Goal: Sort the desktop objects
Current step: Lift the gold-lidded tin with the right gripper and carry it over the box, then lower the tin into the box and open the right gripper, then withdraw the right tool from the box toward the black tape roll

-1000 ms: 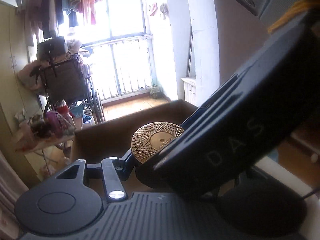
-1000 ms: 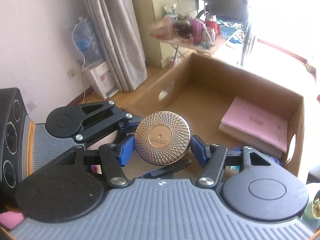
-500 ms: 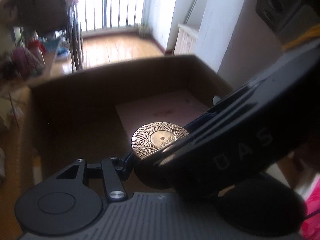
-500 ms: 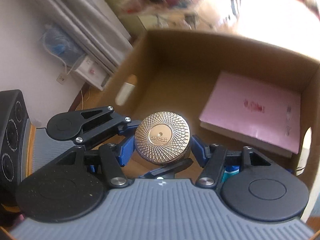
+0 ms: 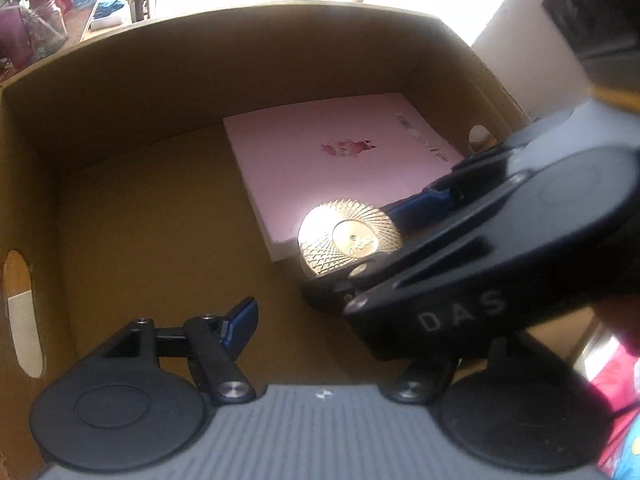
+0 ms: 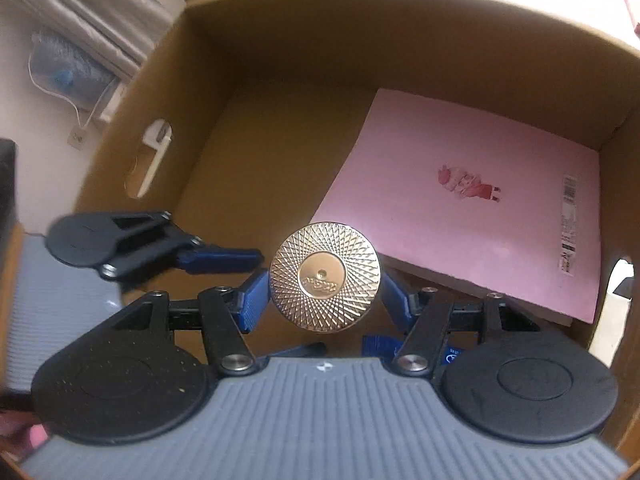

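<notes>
Between the right gripper's (image 6: 325, 300) blue pads, a gold tin (image 6: 325, 277) sits pinched above the cardboard box (image 6: 280, 40); beside it the left gripper's (image 5: 320, 320) jaws are opening, seemingly empty.

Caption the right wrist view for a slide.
Right gripper holds a round gold tin over an open cardboard box containing a pink book.

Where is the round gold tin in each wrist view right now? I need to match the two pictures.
Left wrist view: the gold tin sits right of centre, clamped in the right gripper that reaches in from the right.
Right wrist view: the tin is at centre, between the blue pads.
Shared landmark: the pink book lying in the cardboard box, just behind the tin.
</notes>
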A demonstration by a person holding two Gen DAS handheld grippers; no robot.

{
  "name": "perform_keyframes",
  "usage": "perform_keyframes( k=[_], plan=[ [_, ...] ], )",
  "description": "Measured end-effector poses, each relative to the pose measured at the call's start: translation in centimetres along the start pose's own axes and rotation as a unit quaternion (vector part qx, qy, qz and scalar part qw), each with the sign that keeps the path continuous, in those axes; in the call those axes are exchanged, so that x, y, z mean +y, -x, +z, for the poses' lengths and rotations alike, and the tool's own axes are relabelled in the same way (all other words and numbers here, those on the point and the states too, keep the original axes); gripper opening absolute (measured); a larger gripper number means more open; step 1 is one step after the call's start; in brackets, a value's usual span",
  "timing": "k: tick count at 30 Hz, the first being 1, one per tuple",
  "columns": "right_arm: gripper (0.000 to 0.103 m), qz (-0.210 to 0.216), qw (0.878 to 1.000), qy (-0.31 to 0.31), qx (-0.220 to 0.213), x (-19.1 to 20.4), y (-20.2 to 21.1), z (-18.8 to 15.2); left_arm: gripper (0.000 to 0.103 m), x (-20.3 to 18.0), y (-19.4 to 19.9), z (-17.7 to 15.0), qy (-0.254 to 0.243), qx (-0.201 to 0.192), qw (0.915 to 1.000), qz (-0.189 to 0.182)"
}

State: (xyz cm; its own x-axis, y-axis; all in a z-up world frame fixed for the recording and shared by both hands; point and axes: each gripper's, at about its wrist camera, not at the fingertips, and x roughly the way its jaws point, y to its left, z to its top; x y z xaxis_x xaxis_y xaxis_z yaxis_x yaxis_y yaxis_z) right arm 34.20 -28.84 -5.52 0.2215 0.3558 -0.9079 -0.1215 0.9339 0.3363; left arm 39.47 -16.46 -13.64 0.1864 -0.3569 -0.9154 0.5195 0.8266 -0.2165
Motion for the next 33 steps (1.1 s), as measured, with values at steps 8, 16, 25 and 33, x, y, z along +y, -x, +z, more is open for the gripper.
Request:
perform_keyframes(
  k=[8, 16, 25, 33],
  plan=[
    [0.060, -0.029, 0.999, 0.023, 0.020, 0.5, -1.6, -1.0, 0.078, 0.7, 1.0, 1.0, -0.016, -0.013, 0.9997, 0.012],
    [0.063, -0.035, 0.999, 0.003, -0.015, 0.8, 1.0, -1.6, 0.078, -0.5, 4.6, -0.4, -0.003, -0.052, 0.9984, 0.022],
    [0.068, 0.004, 0.994, -0.021, -0.103, 1.1, 9.2, -5.5, 0.079, -3.9, 13.2, -4.5, 0.001, -0.132, 0.9910, 0.022],
    [0.072, 0.022, 0.982, -0.022, -0.189, 2.0, 16.6, -13.6, 0.090, -8.2, 19.1, -10.5, -0.022, -0.197, 0.9801, 0.008]
  ],
)
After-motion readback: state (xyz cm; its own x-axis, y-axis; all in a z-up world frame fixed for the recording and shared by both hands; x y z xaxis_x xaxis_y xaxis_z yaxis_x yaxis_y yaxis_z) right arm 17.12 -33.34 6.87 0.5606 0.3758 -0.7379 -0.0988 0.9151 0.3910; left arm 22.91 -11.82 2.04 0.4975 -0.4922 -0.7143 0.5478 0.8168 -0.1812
